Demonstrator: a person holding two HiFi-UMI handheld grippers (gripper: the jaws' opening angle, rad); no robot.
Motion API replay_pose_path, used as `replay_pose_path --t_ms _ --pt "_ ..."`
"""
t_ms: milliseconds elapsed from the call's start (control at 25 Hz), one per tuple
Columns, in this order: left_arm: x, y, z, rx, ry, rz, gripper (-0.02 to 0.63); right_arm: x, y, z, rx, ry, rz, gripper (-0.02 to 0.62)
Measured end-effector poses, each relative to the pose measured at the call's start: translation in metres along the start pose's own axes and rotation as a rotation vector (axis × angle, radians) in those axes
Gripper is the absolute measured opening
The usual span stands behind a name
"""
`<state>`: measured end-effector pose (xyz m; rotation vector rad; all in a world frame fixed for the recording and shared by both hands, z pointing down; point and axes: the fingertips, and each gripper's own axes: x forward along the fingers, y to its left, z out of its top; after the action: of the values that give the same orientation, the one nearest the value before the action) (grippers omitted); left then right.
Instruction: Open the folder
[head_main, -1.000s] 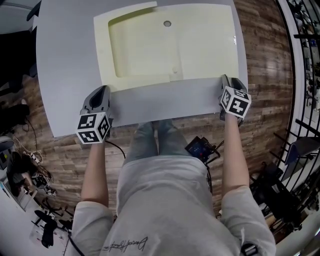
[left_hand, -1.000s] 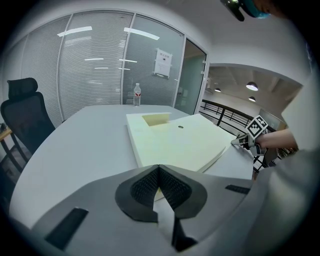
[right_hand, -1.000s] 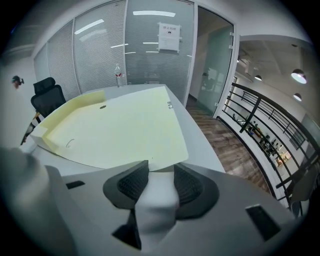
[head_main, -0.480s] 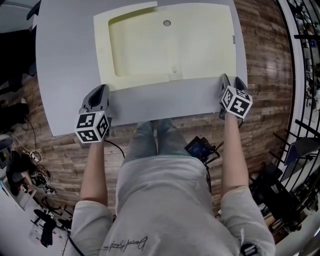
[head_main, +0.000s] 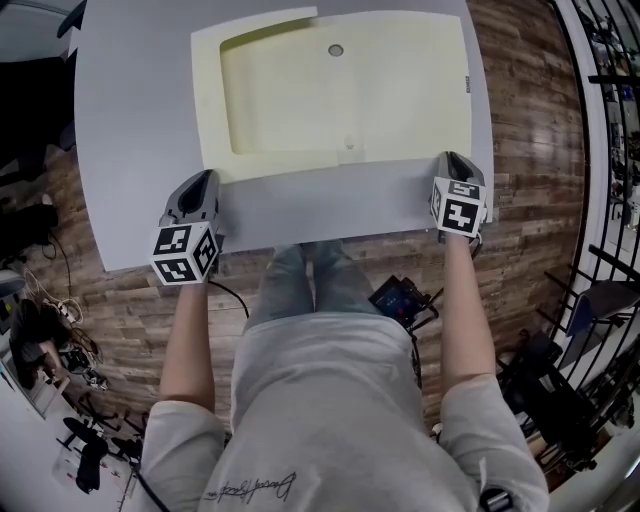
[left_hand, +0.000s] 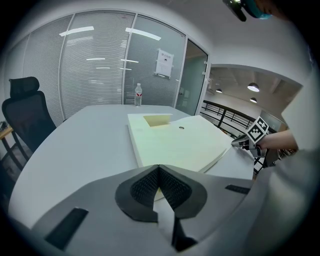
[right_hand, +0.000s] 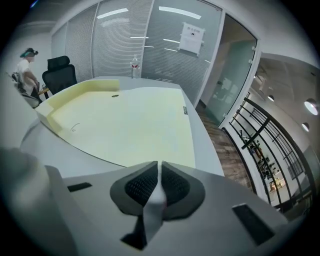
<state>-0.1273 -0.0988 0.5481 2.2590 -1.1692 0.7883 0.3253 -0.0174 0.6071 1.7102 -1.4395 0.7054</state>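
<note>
A pale yellow folder (head_main: 340, 95) lies flat and closed on the grey table (head_main: 130, 150), with a small round snap (head_main: 335, 50) near its far edge. My left gripper (head_main: 203, 178) rests at the folder's front left corner, shut, with nothing between its pads (left_hand: 159, 167). My right gripper (head_main: 452, 158) sits at the front right corner. Its jaws have just been closing and now stand shut (right_hand: 160, 163) with nothing between them, just short of the folder's near edge (right_hand: 125, 125). The left gripper view also shows the folder (left_hand: 175, 142) and the right gripper (left_hand: 240, 143).
A water bottle (left_hand: 138, 95) stands at the table's far end, and a black office chair (left_hand: 25, 115) sits beside the table. Glass partitions lie beyond. A black railing (head_main: 610, 150) runs along the right. A person (right_hand: 25, 65) sits in the far distance.
The right gripper has rolled and its marker cube has shifted slightly left toward the folder's corner. The left gripper and the folder have kept still.
</note>
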Motion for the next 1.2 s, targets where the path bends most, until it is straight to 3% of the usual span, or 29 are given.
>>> replay_pose_path --t_ms 160,400,840,1040,1200 --pt "-0.001 0.000 0.001 -0.007 -0.002 0.000 0.008 0.000 0.004 0.000 -0.008 0.005 0.018 0.028" --pt "-0.001 -0.001 0.001 -0.013 -0.013 0.003 0.009 0.001 0.000 -0.002 0.098 0.005 0.097 0.028" --pt "0.001 -0.004 -0.001 0.003 -0.005 0.008 0.009 0.002 -0.003 -0.005 0.112 0.007 0.065 0.028" --pt "0.004 -0.006 0.001 -0.049 -0.018 -0.005 0.008 -0.002 -0.009 -0.001 0.130 -0.009 0.043 0.028" --pt "0.007 -0.007 0.002 -0.022 -0.011 0.001 0.009 -0.009 -0.014 0.004 0.145 -0.038 0.041 0.028"
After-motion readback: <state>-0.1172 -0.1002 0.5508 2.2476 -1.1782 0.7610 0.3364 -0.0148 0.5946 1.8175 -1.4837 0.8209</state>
